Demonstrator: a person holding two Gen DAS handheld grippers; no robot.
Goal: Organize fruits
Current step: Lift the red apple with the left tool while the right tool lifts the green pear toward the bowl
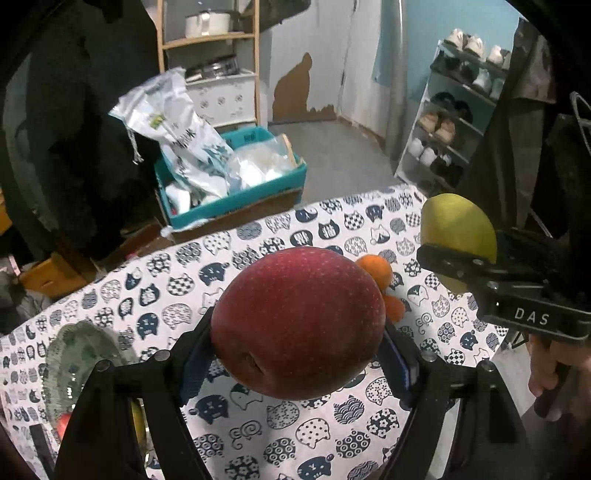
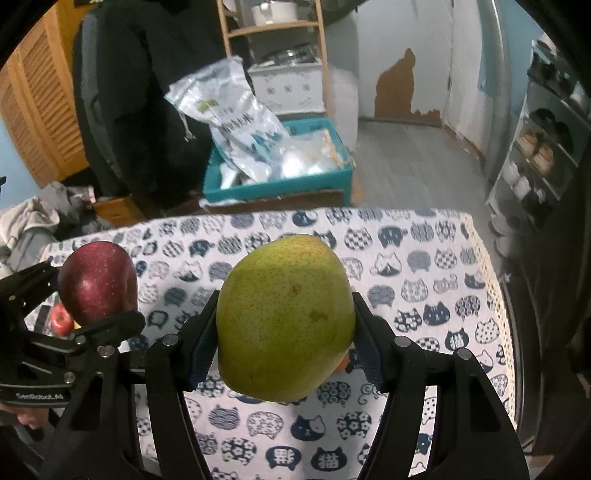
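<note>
A: What is sitting nearest the lenses?

B: The left tongs [image 1: 299, 354] are clamping a red apple [image 1: 299, 325] between their blue pads, above the counter [image 1: 258, 435]. The right tongs [image 2: 284, 343] are gripping a green pear [image 2: 284, 317] the same way, also clear of the cloth.

A: Anything blocking the view?

B: Each fruit is filling the middle of its own camera's picture. The apple is hiding part of two small oranges [image 1: 376, 271] lying on the cat-print cloth just behind it. A glass dish [image 1: 79, 363] is sitting at the counter's left edge, partly covered by the left tongs' frame, with a small red fruit [image 2: 61, 319] showing near it.

A: And farther off?

B: Past the counter's far edge a teal crate [image 1: 243, 195] is holding plastic bags [image 1: 177, 129]. A wooden shelf [image 1: 210, 37] is carrying a white pot [image 1: 207, 22], and a shoe rack [image 1: 454, 110] is standing on the right.

A: Any writing?

B: "DAS" is showing on the right tongs' body, "GenRobot.AI" on the left's. The bag's print is too blurred to read.
</note>
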